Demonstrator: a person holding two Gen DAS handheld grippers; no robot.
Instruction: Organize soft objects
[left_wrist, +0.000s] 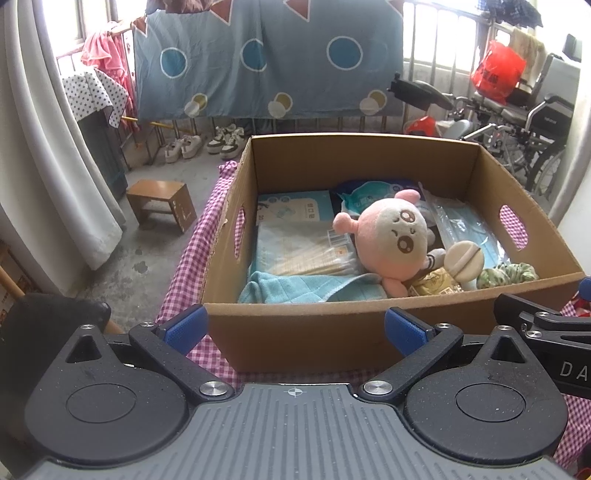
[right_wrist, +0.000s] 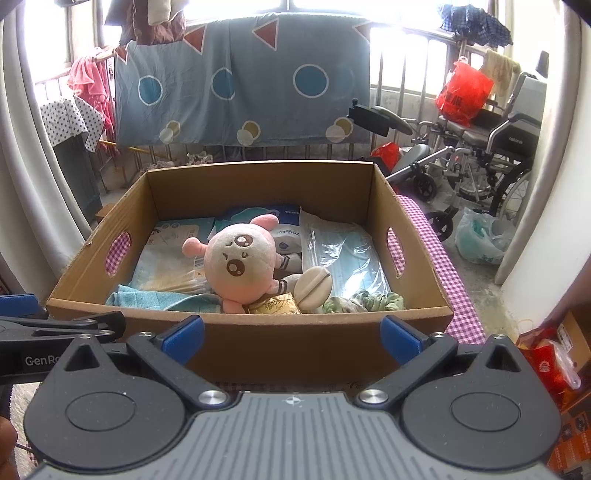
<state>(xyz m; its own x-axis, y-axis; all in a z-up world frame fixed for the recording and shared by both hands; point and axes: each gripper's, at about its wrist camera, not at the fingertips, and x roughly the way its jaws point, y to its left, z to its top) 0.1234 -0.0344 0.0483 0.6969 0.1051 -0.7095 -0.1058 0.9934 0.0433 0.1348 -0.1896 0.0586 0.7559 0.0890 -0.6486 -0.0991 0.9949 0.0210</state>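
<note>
Cardboard box (left_wrist: 332, 325), open-topped, standing on pink gingham cloth (left_wrist: 192, 266). Contents: pink plush doll (left_wrist: 391, 236) at centre, lying on flat packets; folded light-blue towel (left_wrist: 295, 288) along near wall at left; green scrunchie (left_wrist: 506, 275) in near right corner; bagged face masks (right_wrist: 347, 254) at right; round beige puff (left_wrist: 463, 260) beside doll. Left gripper (left_wrist: 295, 328) and right gripper (right_wrist: 291, 334): both fingers spread wide, empty, held just short of near wall.
</note>
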